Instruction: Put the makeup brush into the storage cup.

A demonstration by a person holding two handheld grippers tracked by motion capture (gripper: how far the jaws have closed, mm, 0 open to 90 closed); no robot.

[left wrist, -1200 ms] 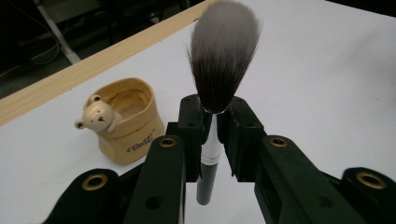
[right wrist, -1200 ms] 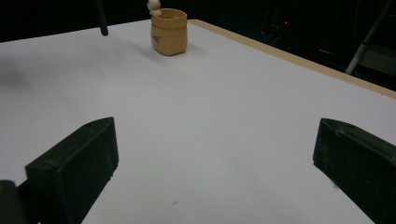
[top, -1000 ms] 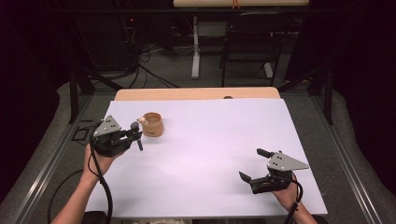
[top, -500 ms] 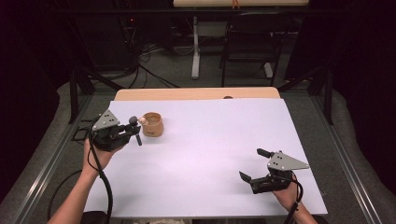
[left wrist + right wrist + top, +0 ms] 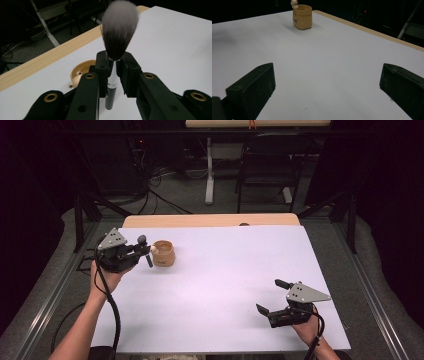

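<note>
Mostly the white tabletop point(image 5: 215, 285) lies bare through its middle and far right corner. Near the far left corner stands 1 tan pot point(image 5: 163, 253), a small pale knob at its rim; its inside is hard to read. Just beside it, the left gripper point(image 5: 144, 251) clamps a makeup brush point(image 5: 117, 37), bristles up. Close to the near right corner, the right gripper point(image 5: 269, 297) rests with jaws spread wide.

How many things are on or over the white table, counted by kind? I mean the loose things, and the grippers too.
Makeup brush: 1, clamped in the left gripper
Small tan holder cup: 1, standing on the table
Grippers: 2, the left one and the right gripper, open over the table
Total: 4
</note>
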